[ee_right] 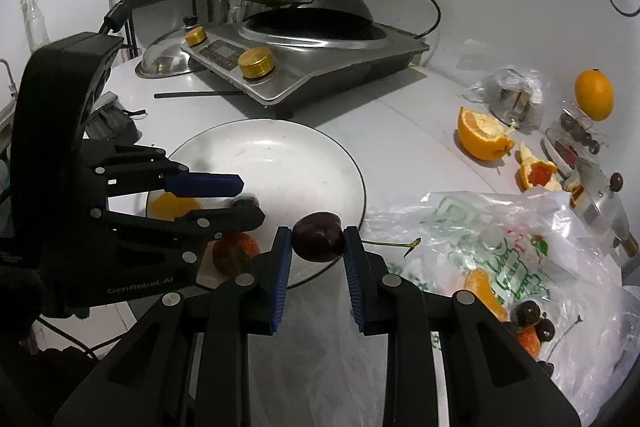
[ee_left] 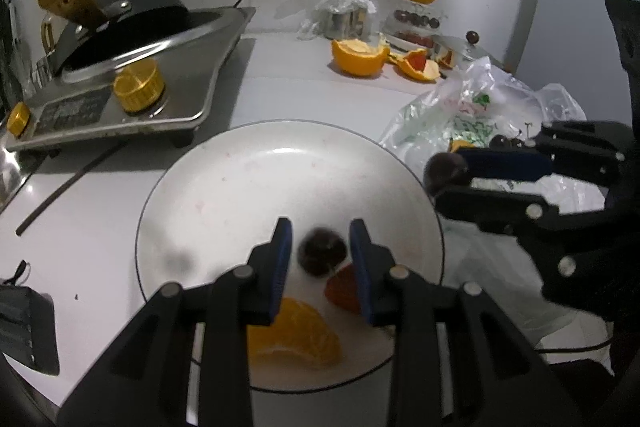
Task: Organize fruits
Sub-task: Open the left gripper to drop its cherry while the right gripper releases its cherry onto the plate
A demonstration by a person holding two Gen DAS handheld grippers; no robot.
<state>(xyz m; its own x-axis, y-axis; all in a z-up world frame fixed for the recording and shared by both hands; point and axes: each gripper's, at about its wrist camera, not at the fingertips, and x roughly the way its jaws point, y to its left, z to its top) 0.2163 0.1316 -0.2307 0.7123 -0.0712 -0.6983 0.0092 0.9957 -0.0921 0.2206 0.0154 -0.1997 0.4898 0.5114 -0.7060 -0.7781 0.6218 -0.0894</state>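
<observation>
Left wrist view, left gripper [ee_left: 320, 247]: we see the blue-padded jaws set narrow, straddling a dark round cherry [ee_left: 323, 251] that is blurred; a sliver of gap shows on each side, so we cannot tell whether it is gripped, loose between the pads, or lying on the plate.
Left wrist view, plate: the white round ceramic plate with a thin dark rim [ee_left: 224, 171] lies directly under this gripper; an orange segment [ee_left: 296, 339] and a red fruit piece [ee_left: 344, 291] sit on its near part, beside the cherry.
Left wrist view, right gripper [ee_left: 448, 179]: it enters from the right, holding a second dark cherry [ee_left: 444, 169] just at the plate's right rim.
Right wrist view, right gripper [ee_right: 317, 239]: the pads are closed on the dark glossy cherry [ee_right: 318, 235], stem trailing right (round fruit, no long axis to speak of).
Right wrist view, key relation: the plate [ee_right: 280, 151] lies ahead and left of the held cherry, which hangs about over the near rim; we judge a short forward-left carry would bring it over the dish.
Right wrist view, source: the crumpled clear plastic bag with green print [ee_right: 480, 227] sits to the right, with more cherries [ee_right: 532, 319] on it.
What each view adds: only the right view shows the firm grip and the left gripper's [ee_right: 248, 199] side profile; only the left view looks down between the left pads.
</observation>
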